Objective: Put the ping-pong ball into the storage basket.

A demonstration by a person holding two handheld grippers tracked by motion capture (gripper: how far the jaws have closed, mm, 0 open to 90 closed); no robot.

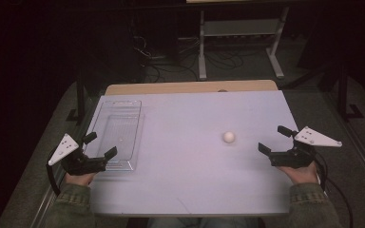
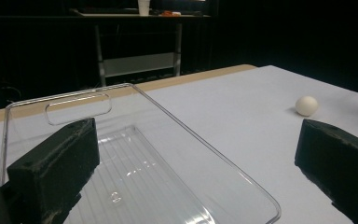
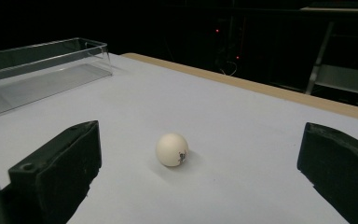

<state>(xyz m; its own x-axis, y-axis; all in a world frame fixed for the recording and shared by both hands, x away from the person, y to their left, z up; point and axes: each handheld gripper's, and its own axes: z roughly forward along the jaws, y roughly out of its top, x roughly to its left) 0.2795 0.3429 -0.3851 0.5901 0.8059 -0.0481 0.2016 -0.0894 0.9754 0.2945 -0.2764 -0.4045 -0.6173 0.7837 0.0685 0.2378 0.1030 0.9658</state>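
- The white ball (image 1: 228, 137) sits loose on the white table (image 1: 190, 180), right of centre in the high view, touching nothing but the tabletop. In the right gripper view it lies (image 3: 172, 149) a little left of centre, with a small dark mark on its lower right side.
- Your right gripper (image 1: 278, 138) rests at the right of the high view, jaws spread wide and empty, pointing toward the ball. The ball lies just beyond the jaw tips, nearer the left jaw in the right gripper view, and apart from both.
- That aim looks deliberate to me: the open jaws are lined up so a straight push forward would bring the ball between them.
- The clear plastic tray (image 1: 123, 102) lies flat and empty at the left of the high view, well apart from the ball. It reads as the likely drop spot.
- Your left gripper (image 1: 100, 145) hangs over the tray's near end (image 2: 242, 179), jaws also wide and holding nothing. From there you could steady the light tray, which might slide.
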